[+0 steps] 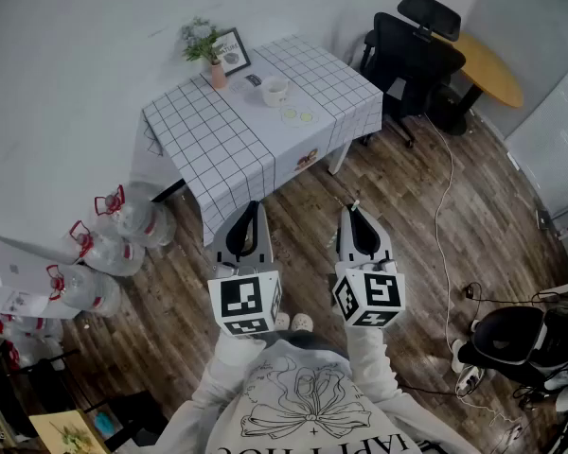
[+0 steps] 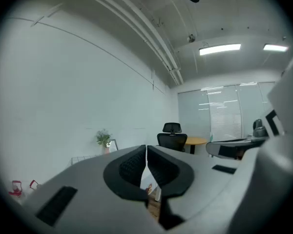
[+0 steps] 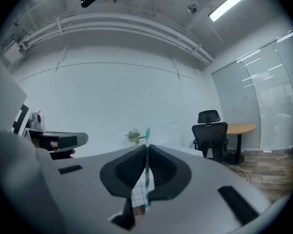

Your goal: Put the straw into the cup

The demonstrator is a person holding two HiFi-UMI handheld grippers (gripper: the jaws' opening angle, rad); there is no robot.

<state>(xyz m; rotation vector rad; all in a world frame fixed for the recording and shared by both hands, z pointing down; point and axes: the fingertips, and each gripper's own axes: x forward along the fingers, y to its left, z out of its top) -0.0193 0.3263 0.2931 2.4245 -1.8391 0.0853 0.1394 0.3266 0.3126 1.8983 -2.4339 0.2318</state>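
Note:
A white cup [image 1: 275, 91] stands on the table with the checked cloth [image 1: 218, 140], far ahead of both grippers. My right gripper [image 1: 354, 210] is held over the wooden floor in front of the table and is shut on a green-and-white striped straw [image 3: 147, 133]. The straw stands upright between the jaws and sticks out above my right gripper [image 3: 147, 148]. My left gripper [image 1: 251, 208] is beside it at the same height. In its own view the left gripper [image 2: 146, 148] is shut with nothing in it.
On the table are a small plant in a pink vase [image 1: 215, 68], a picture frame [image 1: 233, 51] and two round coasters [image 1: 298, 115]. Several water jugs [image 1: 133, 218] stand on the floor at left. An office chair [image 1: 412, 50], a round wooden table [image 1: 489, 66] and a floor cable [image 1: 442, 206] are at right.

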